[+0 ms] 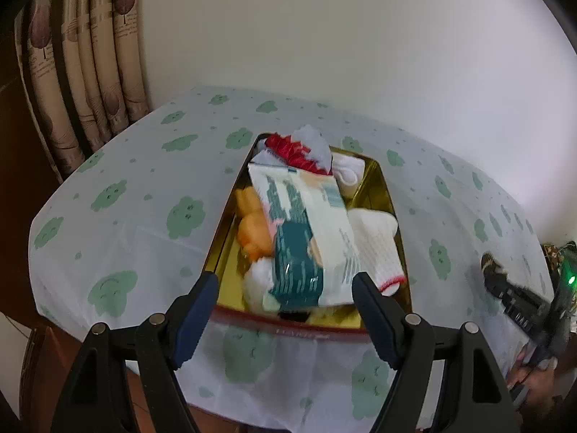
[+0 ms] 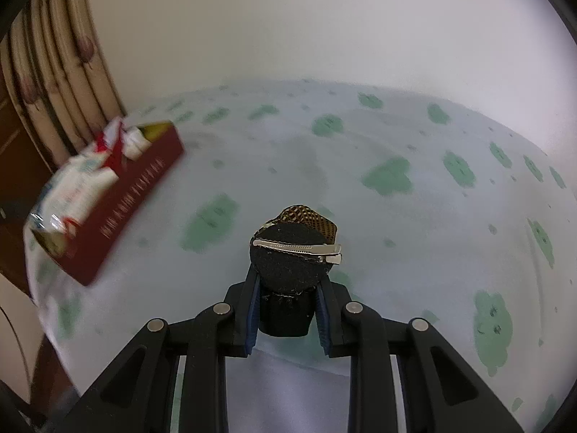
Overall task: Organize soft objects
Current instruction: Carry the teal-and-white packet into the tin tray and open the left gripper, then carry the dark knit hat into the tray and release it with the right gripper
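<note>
My left fingers (image 1: 285, 310) wide apart over the box (image 1: 223, 238), lower centre; right fingers (image 2: 288, 310) clamped on a black hair clip (image 2: 292, 252).

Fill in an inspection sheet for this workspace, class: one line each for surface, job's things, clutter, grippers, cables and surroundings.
Surface: table under a white tablecloth printed with green shapes.
Job's things: red box with a gold inside, near the table's edge, packed with a tissue pack, white socks, an orange soft item and red-and-white fabric.
Clutter: nothing seen.
Grippers: left gripper open, hovering over the box's near end, nothing between its fingers; right gripper shut on a black hair clip with a metal clasp and checked fabric.
Cables: nothing seen.
Surroundings: plain wall; patterned curtain to the left.
</note>
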The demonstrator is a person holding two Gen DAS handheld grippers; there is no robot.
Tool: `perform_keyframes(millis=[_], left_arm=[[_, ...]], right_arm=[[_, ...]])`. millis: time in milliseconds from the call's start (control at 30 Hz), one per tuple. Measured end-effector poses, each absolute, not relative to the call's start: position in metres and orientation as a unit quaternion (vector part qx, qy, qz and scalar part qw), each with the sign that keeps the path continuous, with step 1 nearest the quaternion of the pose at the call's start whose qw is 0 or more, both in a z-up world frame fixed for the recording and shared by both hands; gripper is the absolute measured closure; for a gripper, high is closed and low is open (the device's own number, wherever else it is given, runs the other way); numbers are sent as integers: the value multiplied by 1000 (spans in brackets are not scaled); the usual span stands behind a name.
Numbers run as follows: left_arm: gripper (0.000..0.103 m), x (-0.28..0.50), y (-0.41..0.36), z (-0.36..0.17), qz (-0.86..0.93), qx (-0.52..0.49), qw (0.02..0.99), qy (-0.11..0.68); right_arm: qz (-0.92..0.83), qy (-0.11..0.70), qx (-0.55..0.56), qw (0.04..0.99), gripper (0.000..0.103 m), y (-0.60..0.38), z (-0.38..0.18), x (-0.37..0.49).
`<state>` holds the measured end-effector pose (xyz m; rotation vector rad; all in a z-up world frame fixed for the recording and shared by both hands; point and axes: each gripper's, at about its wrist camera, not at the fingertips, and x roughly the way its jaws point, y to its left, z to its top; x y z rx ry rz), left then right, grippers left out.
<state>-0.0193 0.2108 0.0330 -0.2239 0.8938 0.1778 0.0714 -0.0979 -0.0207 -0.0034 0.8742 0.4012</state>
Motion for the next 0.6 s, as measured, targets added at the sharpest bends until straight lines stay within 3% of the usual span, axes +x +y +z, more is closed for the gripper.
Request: perform_keyframes(millis=[233,600], left_arm=[[25,-28,202,36,105,-60,905,408],[25,-25,210,25,96,-68,894,432]], right_arm=[[253,395,8,883,79,-42,21,79],[324,402,29,856,77,46,32,102]])
